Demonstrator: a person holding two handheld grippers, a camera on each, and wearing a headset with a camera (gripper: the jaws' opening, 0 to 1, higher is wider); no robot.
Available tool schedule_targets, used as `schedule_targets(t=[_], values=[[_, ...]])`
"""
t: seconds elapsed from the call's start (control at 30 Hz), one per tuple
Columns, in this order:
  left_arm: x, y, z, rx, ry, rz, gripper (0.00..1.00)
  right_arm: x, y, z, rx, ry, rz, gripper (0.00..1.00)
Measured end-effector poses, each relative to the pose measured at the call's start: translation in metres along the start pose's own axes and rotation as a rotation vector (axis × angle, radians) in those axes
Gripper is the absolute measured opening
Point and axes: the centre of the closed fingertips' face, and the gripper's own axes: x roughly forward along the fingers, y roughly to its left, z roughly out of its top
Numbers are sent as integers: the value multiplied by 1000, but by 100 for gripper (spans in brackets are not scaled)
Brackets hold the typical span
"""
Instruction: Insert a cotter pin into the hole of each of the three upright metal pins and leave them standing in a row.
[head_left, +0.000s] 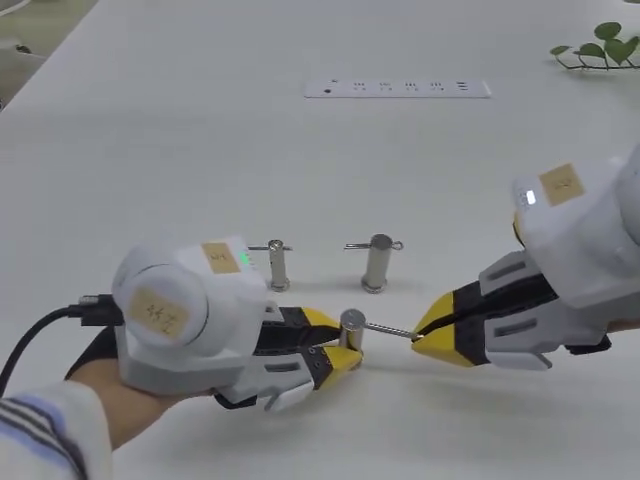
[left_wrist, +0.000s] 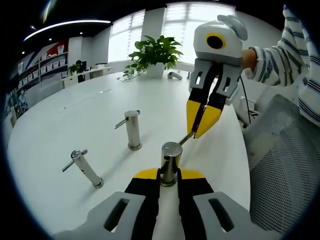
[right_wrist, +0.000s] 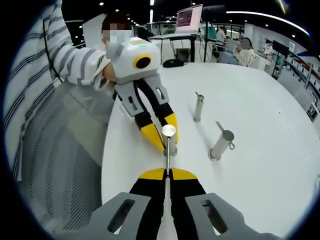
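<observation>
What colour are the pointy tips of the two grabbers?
Yellow, on black jaws. The head view shows it best, on the left gripper and the right gripper.

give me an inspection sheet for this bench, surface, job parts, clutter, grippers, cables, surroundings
surface: white table, smooth.
job's things: rear left pin and rear right pin stand upright, each with a cotter pin through its head. The third pin is upright between the left jaws. The loose cotter pin has its tip at that pin's head; cannot tell if it has entered the hole.
clutter: power strip and plant leaves on the far side.
grippers: left gripper shut on the third pin; right gripper shut on the loose cotter pin.
cables: black cable runs from the left gripper.
surroundings: mesh chair, windows.
</observation>
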Motion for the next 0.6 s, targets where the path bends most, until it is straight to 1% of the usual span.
schedule_targets(t=[0.07,0.17,0.27,0.33,0.47,0.6], values=[[0,0,0,3,-2,7,11,0,0,1,-1,-1,0,3],[0,0,0,-17,-14,23,11,2,0,3,-1,5,-4,3],[0,0,0,-15,-11,28,11,5,1,5,5,2,0,3],[0,0,0,-21,-10,30,11,6,0,5,-9,15,-7,3],[0,1,0,-25,-11,37,11,6,-2,5,-9,16,-8,3],[0,1,0,-30,-13,43,11,7,-3,4,-13,29,-12,3]])
